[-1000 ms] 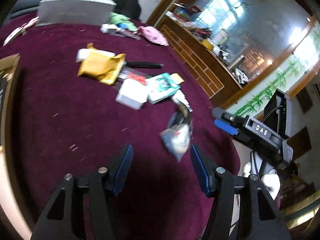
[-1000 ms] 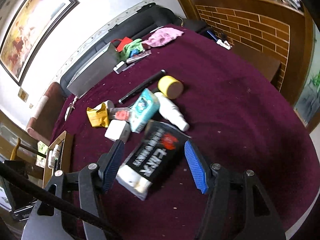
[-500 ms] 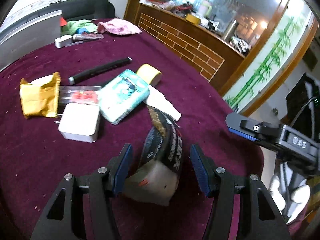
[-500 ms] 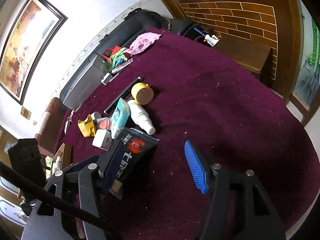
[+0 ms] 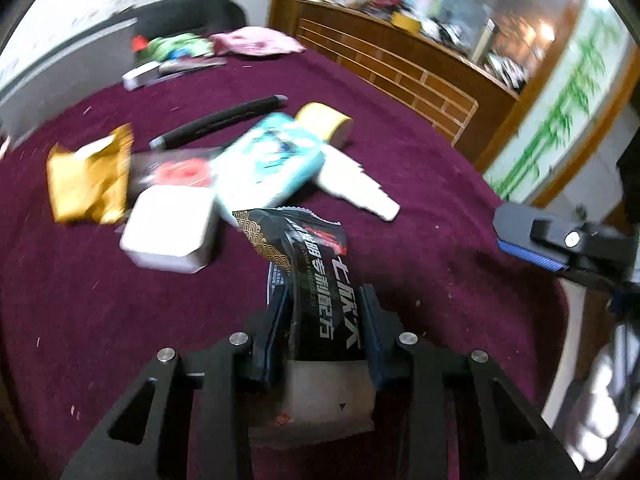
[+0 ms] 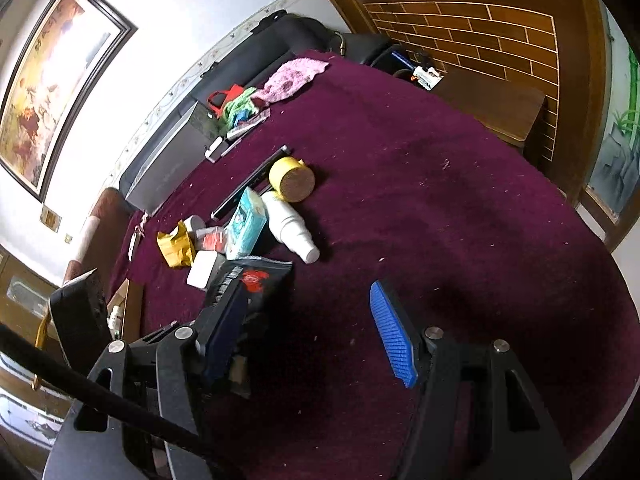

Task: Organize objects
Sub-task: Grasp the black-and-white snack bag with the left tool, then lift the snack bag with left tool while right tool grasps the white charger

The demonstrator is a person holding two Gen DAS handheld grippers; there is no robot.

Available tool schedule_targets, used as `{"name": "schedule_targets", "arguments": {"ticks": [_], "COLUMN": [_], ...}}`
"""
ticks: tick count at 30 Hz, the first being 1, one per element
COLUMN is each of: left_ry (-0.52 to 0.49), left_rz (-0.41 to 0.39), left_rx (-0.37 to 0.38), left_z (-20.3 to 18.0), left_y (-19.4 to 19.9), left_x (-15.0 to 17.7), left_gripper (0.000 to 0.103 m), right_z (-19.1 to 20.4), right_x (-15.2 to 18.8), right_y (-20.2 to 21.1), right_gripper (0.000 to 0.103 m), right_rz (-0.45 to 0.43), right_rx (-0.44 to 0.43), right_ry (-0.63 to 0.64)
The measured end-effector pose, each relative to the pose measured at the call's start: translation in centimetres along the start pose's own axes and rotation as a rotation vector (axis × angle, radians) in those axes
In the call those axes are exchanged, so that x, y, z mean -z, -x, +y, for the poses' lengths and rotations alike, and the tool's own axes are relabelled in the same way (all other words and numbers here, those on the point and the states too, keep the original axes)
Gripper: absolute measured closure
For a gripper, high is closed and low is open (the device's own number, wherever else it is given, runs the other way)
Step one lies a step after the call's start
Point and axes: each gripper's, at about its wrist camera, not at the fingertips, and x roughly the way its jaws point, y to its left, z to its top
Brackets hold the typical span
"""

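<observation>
My left gripper (image 5: 323, 316) is shut on a black snack packet (image 5: 320, 276) with white Chinese print, held just above the maroon table (image 5: 420, 168). The packet also shows in the right wrist view (image 6: 260, 280), between the left gripper's fingers. My right gripper (image 6: 312, 328) is open and empty over bare cloth, to the right of the packet. Beyond the packet lies a cluster: a white box (image 5: 168, 228), a teal tissue pack (image 5: 268, 160), a white bottle (image 5: 352, 184), a gold pouch (image 5: 88, 176), a yellow tape roll (image 5: 324, 124) and a black pen (image 5: 216, 120).
A pink cloth (image 6: 292, 80), green and red items (image 6: 236, 104) and a grey box (image 6: 168, 160) lie at the table's far side. A wooden tray (image 6: 120, 312) sits at the left edge. A brick-patterned counter (image 6: 480, 40) stands beyond the table.
My left gripper has closed on the black packet, which the right gripper held a second ago. The right gripper has let go and drawn away to the right.
</observation>
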Motion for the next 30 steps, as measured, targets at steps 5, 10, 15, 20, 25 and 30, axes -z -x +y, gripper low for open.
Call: {"name": "schedule_targets", "arguments": {"ticks": [5,10,15,20,25,30], "left_ry": [0.116,0.197,0.223,0.242,0.24,0.243], "left_rz": [-0.053,-0.07,-0.058,-0.044,-0.063,-0.089], "left_rx": [-0.023,-0.11,-0.147,-0.127,-0.116,-0.088], "left_z": [4.8,8.8,10.7,11.3,11.3,11.5], "left_y": [4.8,7.8,8.1,7.1,6.7,6.8], "left_x": [1.9,4.1,6.1,6.8,6.9,7.2], "left_gripper": [0.074,0.074,0.073,0.073,0.067,0.065], "right_z": [1.6,5.3,9.8,12.6,13.3,13.5], "right_x": [0.3,0.4,0.3,0.4,0.3,0.1], "right_y": [-0.9,-3.0,-7.3,-11.0,-12.1,-13.7], "right_gripper": [0.04,0.04,0.04,0.04,0.04,0.04], "right_rz": [0.033,0.097,0.192,0.272,0.238,0.224], "right_rx": [0.002,-0.051,-0.11,-0.109,0.009,0.104], "right_ry": [0.045,0.123,0.189,0.173,0.157,0.138]}}
